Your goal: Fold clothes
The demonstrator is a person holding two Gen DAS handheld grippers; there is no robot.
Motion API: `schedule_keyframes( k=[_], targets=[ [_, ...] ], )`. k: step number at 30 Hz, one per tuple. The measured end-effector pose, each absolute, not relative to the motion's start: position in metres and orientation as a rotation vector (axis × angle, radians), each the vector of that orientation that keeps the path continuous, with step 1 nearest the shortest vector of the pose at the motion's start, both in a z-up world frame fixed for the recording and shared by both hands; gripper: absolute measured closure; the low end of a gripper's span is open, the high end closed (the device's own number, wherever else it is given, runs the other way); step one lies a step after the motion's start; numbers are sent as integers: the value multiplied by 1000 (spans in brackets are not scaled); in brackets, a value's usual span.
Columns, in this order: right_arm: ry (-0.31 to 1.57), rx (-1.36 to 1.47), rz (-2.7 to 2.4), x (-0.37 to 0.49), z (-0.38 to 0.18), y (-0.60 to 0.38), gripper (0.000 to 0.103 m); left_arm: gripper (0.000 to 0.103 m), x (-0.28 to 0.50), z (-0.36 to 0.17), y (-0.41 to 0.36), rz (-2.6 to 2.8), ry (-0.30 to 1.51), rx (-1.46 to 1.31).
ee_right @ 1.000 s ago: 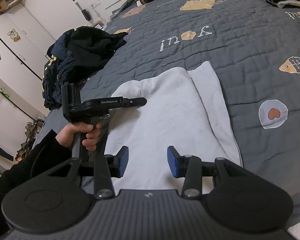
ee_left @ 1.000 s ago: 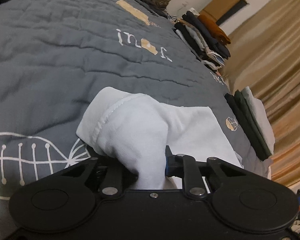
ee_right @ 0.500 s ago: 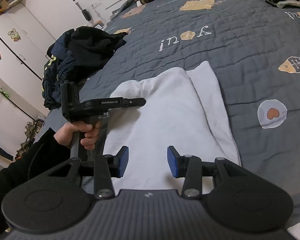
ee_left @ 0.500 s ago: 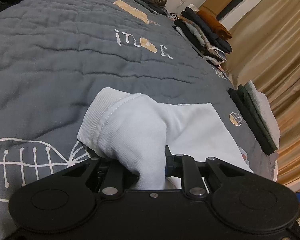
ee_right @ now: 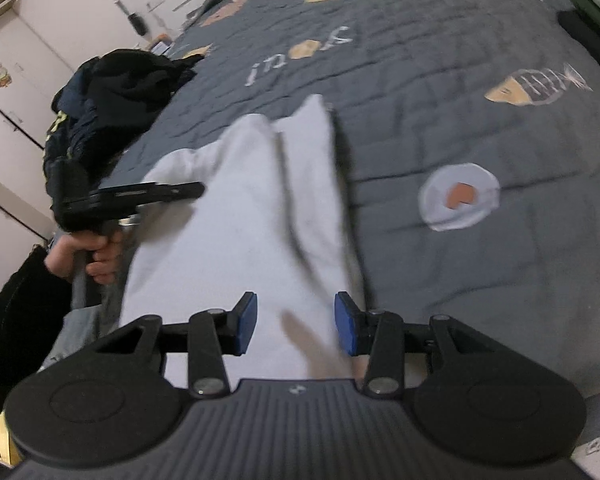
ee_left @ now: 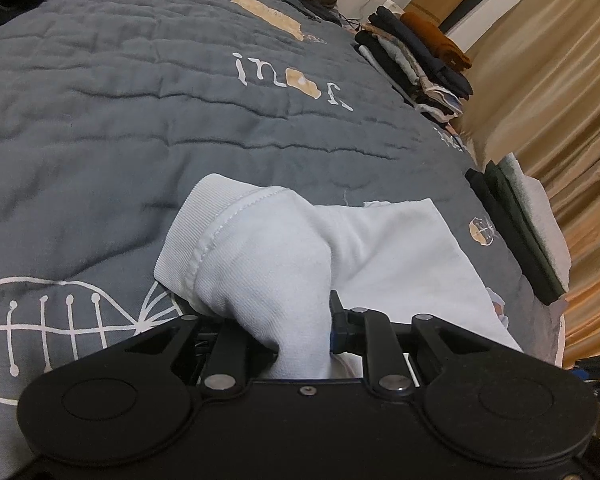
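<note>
Two grippers are working one white sweatshirt (ee_right: 240,240) spread on your grey quilted bed (ee_left: 100,120). Your left gripper (ee_left: 300,328) has its jaws pinching a bunched fold near the ribbed cuff (ee_left: 188,232) — your right gripper (ee_right: 295,322) hovers above the cloth, jaws spread, gripping nothing.

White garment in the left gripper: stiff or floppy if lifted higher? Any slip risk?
Likely floppy: the white garment bunches and drapes around the left gripper, with the rest lying limp on the quilt. Probably light. Slip seems unlikely, since the knit looks thick and the jaws are clamped on a fat fold.
</note>
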State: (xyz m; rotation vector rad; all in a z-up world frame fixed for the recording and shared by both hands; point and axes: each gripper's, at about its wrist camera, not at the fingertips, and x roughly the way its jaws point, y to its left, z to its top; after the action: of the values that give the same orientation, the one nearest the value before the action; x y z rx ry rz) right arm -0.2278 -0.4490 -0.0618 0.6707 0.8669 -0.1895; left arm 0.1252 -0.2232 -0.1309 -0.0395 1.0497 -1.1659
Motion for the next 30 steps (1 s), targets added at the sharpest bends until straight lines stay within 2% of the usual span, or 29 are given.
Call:
schedule_keyframes(
  k=[9, 11, 15, 17, 20, 30],
  targets=[
    [835, 864, -34, -238, -95, -478, 61, 84, 127, -132, -224, -1158, 1062, -41],
    [840, 856, -16, -234, -99, -478, 56, 84, 127, -132, -223, -1158, 1065, -44],
    [850, 839, 18, -227, -105, -477, 51, 84, 128, -133, -223, -1160, 1066, -44],
    [855, 830, 36, -224, -109, -476, 43, 84, 128, -133, -223, -1161, 1068, -44],
    [862, 818, 62, -219, -114, -475, 38, 84, 128, -133, -224, -1162, 1070, -44],
    [876, 814, 149, -203, -124, -476, 37, 84, 129, -134, -224, -1164, 1074, -49]
  ],
)
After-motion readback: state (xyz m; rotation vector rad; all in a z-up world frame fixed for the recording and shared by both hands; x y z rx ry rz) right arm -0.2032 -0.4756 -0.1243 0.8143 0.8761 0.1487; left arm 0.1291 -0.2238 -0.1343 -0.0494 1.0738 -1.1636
